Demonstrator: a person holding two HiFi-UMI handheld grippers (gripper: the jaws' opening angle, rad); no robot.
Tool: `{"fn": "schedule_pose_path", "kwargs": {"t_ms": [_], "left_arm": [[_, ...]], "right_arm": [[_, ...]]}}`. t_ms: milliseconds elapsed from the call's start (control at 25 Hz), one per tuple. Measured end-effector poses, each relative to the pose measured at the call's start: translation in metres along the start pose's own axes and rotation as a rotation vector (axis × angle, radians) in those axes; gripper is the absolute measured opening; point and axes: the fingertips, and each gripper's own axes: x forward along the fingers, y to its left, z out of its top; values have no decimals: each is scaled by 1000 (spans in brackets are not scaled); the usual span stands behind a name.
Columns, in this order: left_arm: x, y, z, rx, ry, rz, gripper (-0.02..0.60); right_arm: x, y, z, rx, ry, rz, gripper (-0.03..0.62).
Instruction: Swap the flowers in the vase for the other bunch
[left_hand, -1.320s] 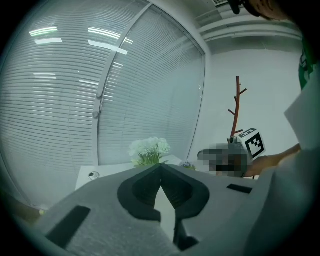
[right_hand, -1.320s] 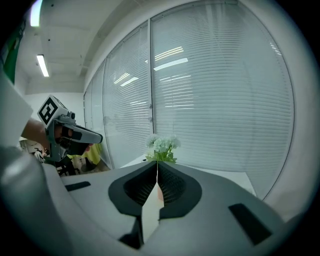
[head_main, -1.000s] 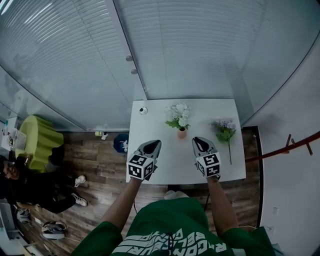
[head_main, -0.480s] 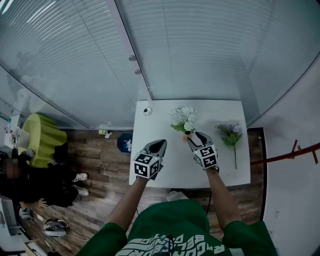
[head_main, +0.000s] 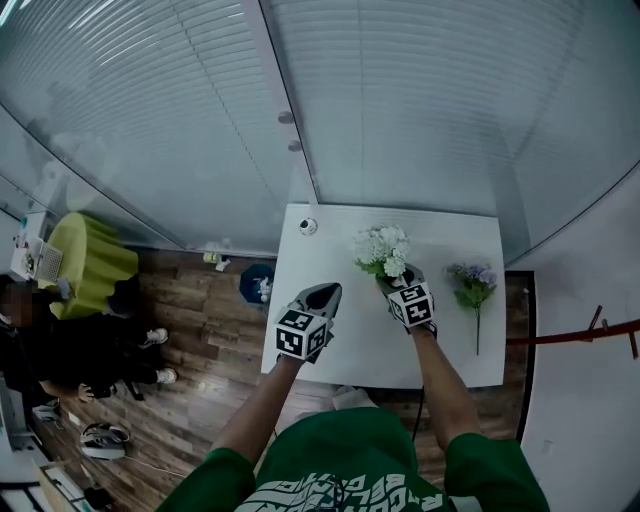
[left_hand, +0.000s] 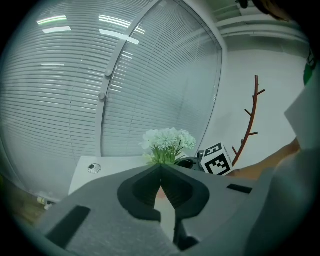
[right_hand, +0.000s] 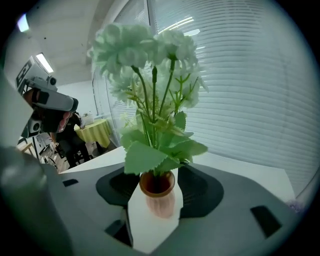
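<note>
White flowers (head_main: 382, 248) stand in a small terracotta vase (right_hand: 157, 192) at the middle of the white table (head_main: 340, 230). My right gripper (head_main: 395, 280) reaches in under the blooms. Its jaws have just been opening and now stand either side of the vase, with table showing in the gaps beside it. The purple bunch (head_main: 474, 283) lies flat near the table's right edge. My left gripper (head_main: 325, 292) hovers over the table's front left, tips together and empty. In the left gripper view the white flowers (left_hand: 167, 142) rise just beyond the left gripper (left_hand: 161, 170).
A small round object (head_main: 308, 226) sits at the table's back left corner. Glass walls with blinds (head_main: 400, 100) close off the back. A person (head_main: 40, 340) sits by a yellow-green table (head_main: 85, 270) far left. A red-brown branch stand (left_hand: 252, 120) is at the right.
My right gripper has moved forward and down from the table's front to the vase, under the white flowers. The left gripper has shifted a little forward.
</note>
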Motion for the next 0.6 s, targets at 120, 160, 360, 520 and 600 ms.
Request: {"fn": "schedule_pose_path", "kwargs": {"t_ms": [120,160,360,520,600], "left_arm": [[1,4,1,-4,3,1,8],[1,5,2,-7,3,2,8],[4,12,-3,-9,-4,7,8],[0,13,0,-13,-8,11,8],[-3,13,3,-16,-11,12,8]], "right_arm": [[7,0,8,-23,-3,-5,219],[8,1,9,-32,-5,-10,219],[12,0,6,-51,-29,-35,176],[9,2,11,-63,-38,-43,105],[6,3,14,-62,-35,-36,87]]}}
